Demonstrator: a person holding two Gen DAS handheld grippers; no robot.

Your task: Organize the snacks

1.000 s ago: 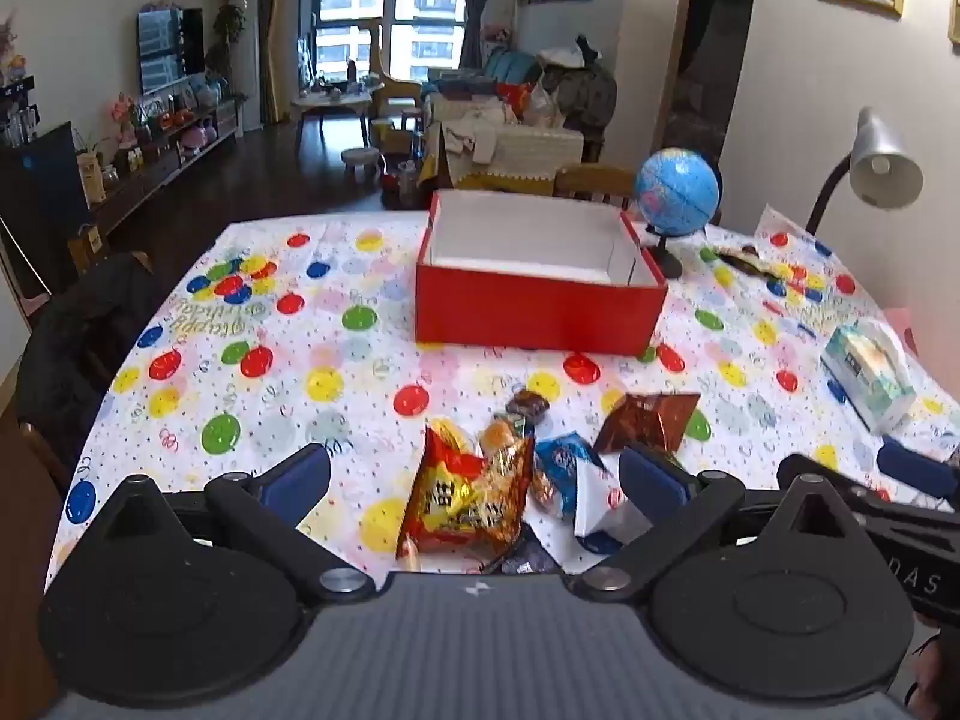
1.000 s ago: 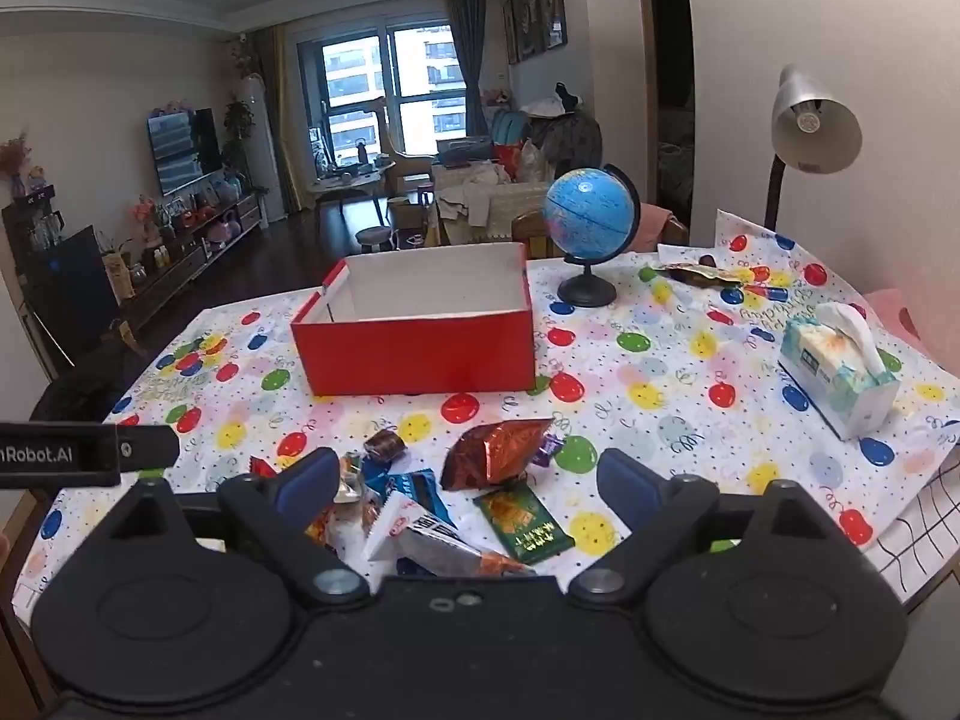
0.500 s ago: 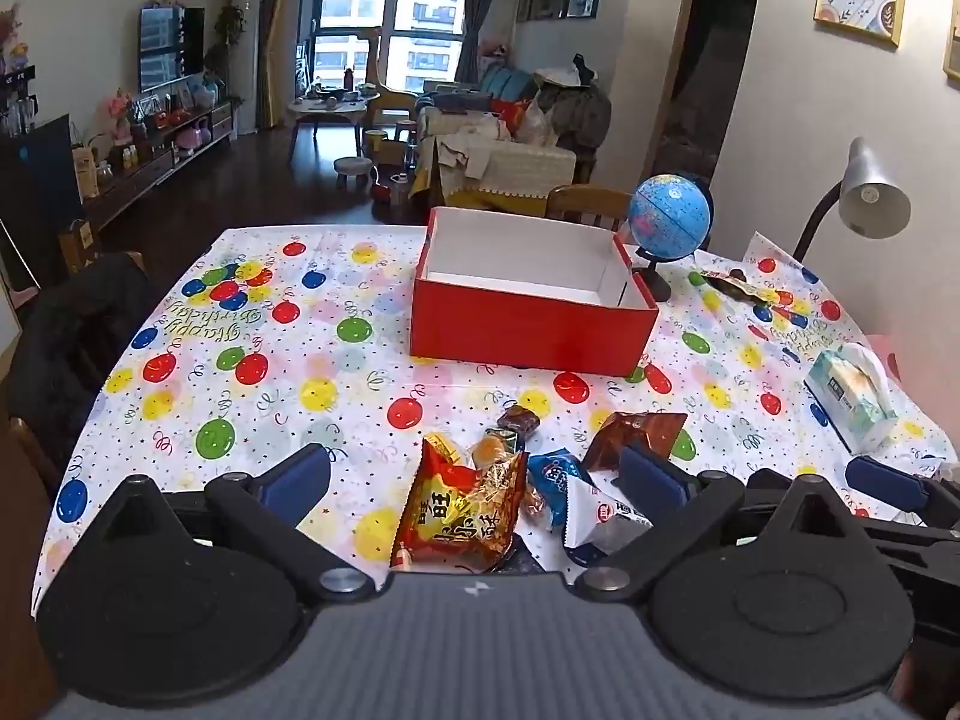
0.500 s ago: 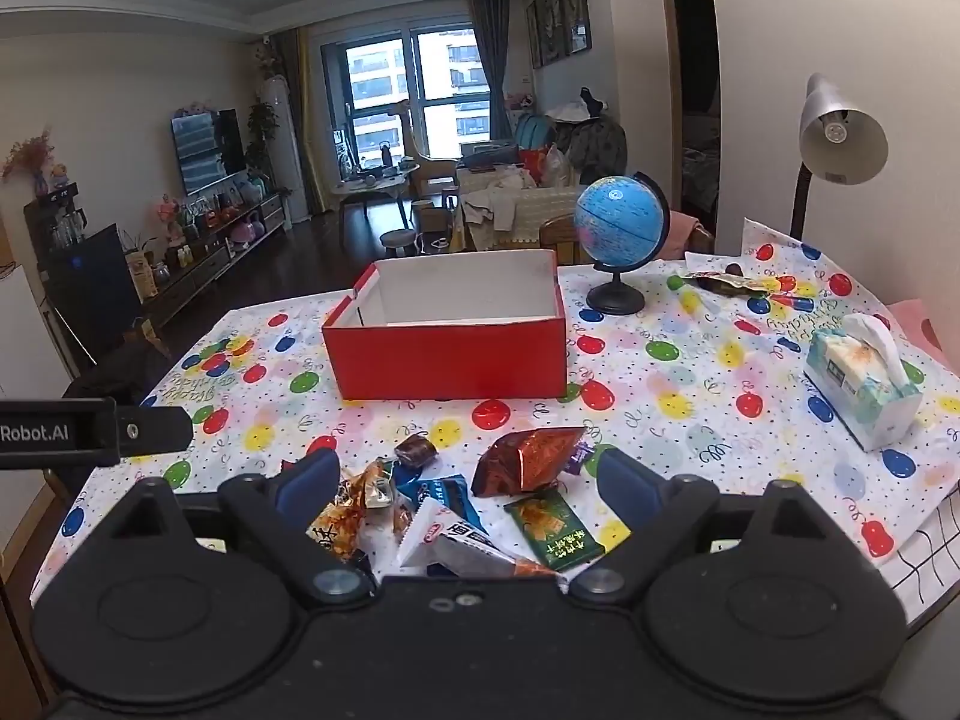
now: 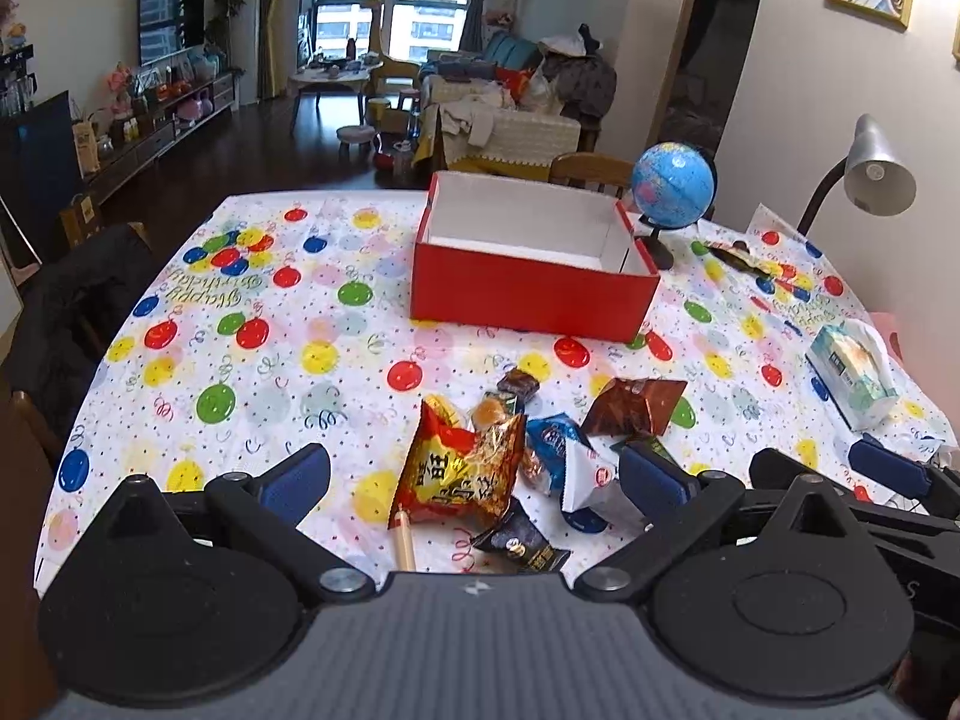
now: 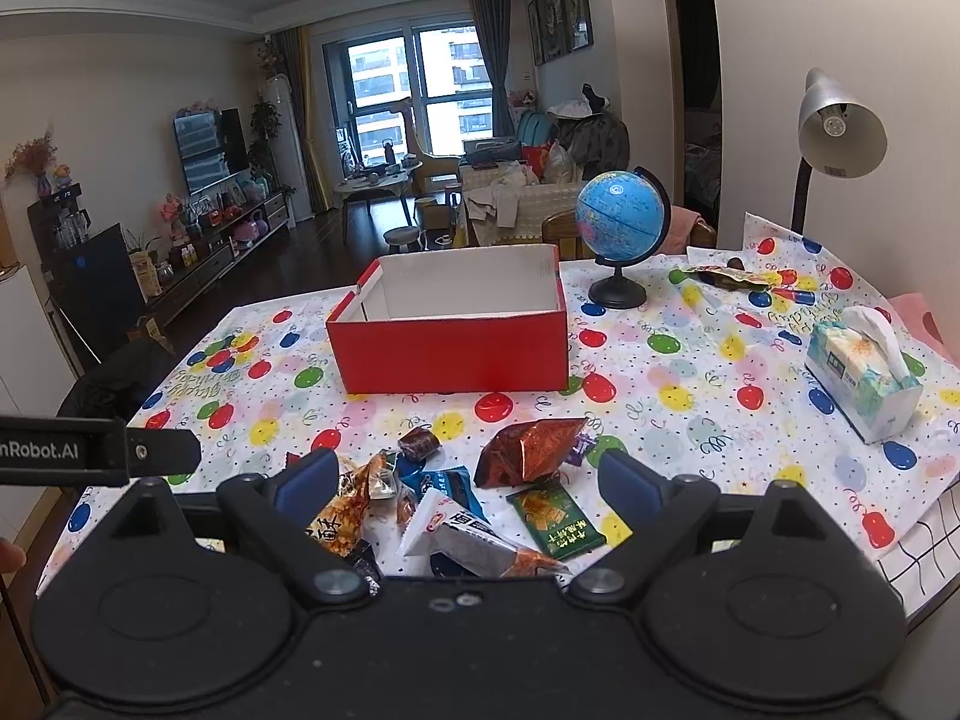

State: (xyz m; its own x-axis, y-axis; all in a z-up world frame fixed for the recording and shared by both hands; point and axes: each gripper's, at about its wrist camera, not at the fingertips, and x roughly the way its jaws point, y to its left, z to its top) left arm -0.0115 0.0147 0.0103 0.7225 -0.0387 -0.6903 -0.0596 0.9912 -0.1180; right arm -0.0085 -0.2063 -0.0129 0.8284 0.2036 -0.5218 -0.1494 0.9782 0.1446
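Note:
A pile of snack packets lies near the table's front edge: a red-and-gold bag (image 5: 459,468), a brown foil bag (image 5: 636,407) (image 6: 531,451), a blue packet (image 5: 555,438), a white packet (image 6: 474,534), a green packet (image 6: 555,521) and a small dark candy (image 5: 519,383). An open, empty red box (image 5: 531,294) (image 6: 453,357) stands behind them. My left gripper (image 5: 474,477) is open and empty, held just in front of the pile. My right gripper (image 6: 468,483) is open and empty, held above the pile's near side.
A blue globe (image 6: 621,222), a desk lamp (image 6: 840,132) and a tissue pack (image 6: 861,375) stand at the right. A wrapper (image 6: 723,277) lies at the far right. A chair with a dark jacket (image 5: 78,300) stands at the table's left.
Both grippers have risen and drawn back a little, so the pile and the box sit lower in both views. Nothing on the table has moved.

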